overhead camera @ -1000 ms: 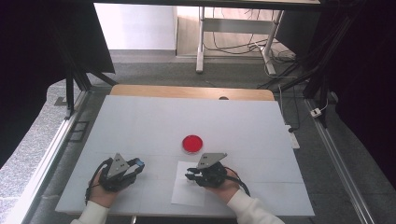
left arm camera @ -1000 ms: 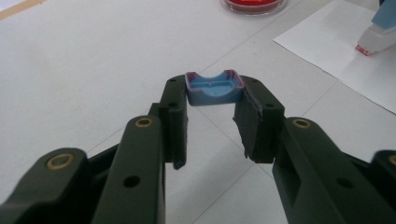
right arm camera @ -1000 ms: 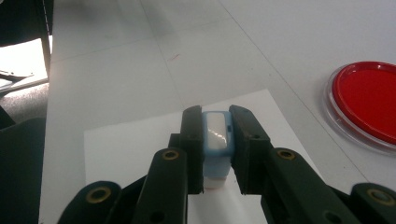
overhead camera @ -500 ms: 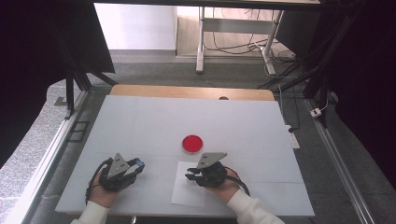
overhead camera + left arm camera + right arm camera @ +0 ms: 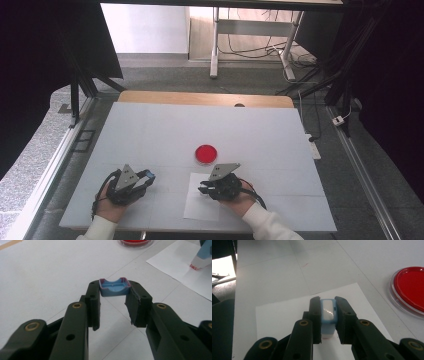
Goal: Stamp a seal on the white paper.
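Observation:
A small blue stamp (image 5: 328,311) with a white label stands with its base on a white sheet of paper (image 5: 282,320). My right gripper (image 5: 328,303) is shut on its sides. From the left gripper view, the stamp (image 5: 203,257) shows a red-edged base touching the paper (image 5: 185,270). My left gripper (image 5: 114,290) is shut on a blue cap (image 5: 114,287) with a reddish rim, held just above the table. In the high view the left gripper (image 5: 148,176) sits at the front left. The right gripper (image 5: 202,189) is over the paper (image 5: 200,210).
A round dish of red ink (image 5: 205,154) lies just beyond the paper, close to the right gripper, and appears as the red dish (image 5: 410,287) in the right gripper view. The white table top (image 5: 150,130) stretches away, with a wooden strip (image 5: 200,98) at its far edge.

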`<state>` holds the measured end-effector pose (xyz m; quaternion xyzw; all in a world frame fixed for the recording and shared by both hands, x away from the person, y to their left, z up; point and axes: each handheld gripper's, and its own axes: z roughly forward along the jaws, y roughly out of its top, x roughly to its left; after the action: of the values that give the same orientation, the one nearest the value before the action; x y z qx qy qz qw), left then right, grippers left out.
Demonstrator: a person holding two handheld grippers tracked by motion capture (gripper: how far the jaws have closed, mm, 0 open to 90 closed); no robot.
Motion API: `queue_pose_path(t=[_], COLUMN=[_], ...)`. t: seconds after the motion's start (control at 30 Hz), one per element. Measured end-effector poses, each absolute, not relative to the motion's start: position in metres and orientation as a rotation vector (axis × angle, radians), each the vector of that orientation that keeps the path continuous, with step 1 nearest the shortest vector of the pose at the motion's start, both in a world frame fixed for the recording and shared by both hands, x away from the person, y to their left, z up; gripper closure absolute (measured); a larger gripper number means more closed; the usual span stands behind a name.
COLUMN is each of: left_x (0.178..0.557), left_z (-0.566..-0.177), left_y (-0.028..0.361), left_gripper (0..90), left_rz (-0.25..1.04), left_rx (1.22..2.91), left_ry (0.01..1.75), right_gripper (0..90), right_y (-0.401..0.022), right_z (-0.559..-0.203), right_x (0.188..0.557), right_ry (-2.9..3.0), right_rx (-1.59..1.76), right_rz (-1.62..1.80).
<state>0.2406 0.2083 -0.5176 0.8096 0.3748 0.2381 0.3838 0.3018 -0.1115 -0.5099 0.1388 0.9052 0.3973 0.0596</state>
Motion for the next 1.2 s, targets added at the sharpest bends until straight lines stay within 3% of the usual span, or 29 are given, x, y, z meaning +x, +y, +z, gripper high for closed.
queue_pose_path(t=[1.2], left_x=[0.2392], left_z=[-0.5167], left_y=[0.2077], left_gripper=[64.6], left_rz=[0.611], left_rx=[2.06], left_ry=[0.954], right_gripper=[76.1], right_y=[-0.1087], right_z=[-0.5089], right_x=[0.297], right_ry=[2.73], right_rx=[0.425], right_rz=[1.152])
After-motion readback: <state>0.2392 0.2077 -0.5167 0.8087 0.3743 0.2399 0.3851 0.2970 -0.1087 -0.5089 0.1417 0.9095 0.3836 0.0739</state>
